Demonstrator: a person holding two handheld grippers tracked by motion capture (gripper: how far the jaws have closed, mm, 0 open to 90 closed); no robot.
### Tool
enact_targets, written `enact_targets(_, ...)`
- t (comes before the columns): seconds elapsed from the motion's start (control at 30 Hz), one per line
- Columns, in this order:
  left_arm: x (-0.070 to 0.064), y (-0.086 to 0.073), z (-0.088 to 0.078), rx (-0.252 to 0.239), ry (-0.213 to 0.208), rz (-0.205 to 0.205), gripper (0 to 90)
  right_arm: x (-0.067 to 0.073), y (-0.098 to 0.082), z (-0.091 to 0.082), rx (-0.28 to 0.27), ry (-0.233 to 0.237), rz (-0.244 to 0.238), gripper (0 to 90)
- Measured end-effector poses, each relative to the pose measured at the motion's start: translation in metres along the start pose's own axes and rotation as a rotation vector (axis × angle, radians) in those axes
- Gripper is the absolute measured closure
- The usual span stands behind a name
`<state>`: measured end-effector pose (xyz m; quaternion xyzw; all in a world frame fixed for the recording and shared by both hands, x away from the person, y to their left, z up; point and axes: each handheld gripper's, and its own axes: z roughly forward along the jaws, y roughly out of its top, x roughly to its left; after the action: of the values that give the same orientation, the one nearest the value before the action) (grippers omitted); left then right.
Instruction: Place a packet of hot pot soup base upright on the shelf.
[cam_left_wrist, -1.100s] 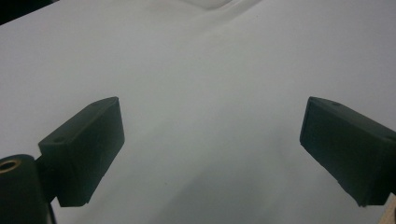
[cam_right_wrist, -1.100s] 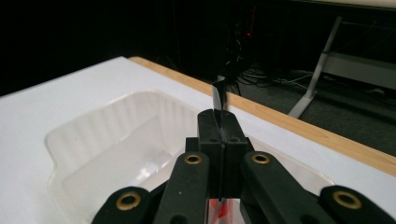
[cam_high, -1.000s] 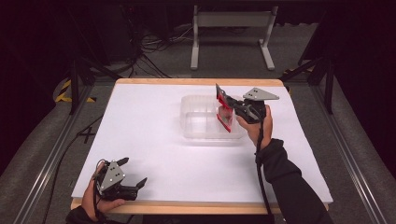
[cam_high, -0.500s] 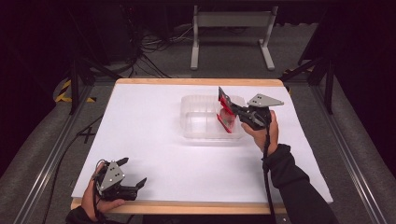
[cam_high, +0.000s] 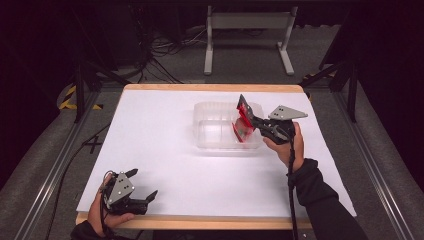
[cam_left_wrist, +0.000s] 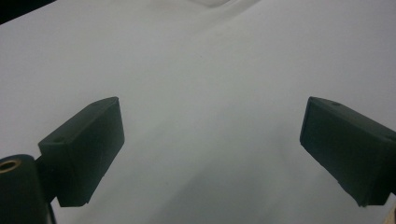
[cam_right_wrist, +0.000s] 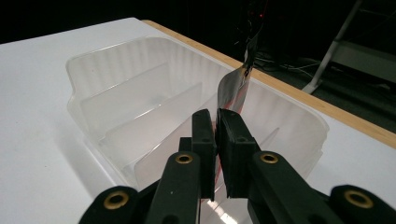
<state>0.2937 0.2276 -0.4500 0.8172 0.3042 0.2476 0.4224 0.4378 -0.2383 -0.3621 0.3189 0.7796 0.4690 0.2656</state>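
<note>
We pinch a red packet (cam_high: 243, 126) in our right gripper (cam_high: 248, 119), its jaws just easing apart, over the clear bin (cam_high: 212, 135); our left gripper (cam_high: 142, 186) gapes empty.

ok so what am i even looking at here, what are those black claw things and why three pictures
No robot here: a person holds a hand-held gripper in each hand at a white table. The high view looks down from above. Each other picture comes from a camera riding on one gripper, looking along its black jaws. The left gripper rests near the table's front edge, open with nothing in it. The right gripper pinches a thin red and silver packet over a clear plastic tray with dividers; its jaws have just been easing open slightly, the packet between them.
</note>
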Motion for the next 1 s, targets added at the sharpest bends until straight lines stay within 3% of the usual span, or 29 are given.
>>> enact_targets(0.3, 0.0, 0.0, 0.0, 0.004, 0.001, 0.003, 7.1, 0.002, 0.009, -0.014, 0.015, -0.015, -0.072, 83.6)
enact_targets(0.5, 0.0, 0.0, 0.0, 0.002, 0.003, 0.004, 7.1, 0.002, 0.011, -0.024, 0.025, -0.009, -0.093, 83.8)
enact_targets(1.0, -0.001, 0.0, -0.001, 0.004, 0.006, 0.006, 7.1, 0.009, 0.003, -0.047, 0.084, -0.006, -0.175, 80.3)
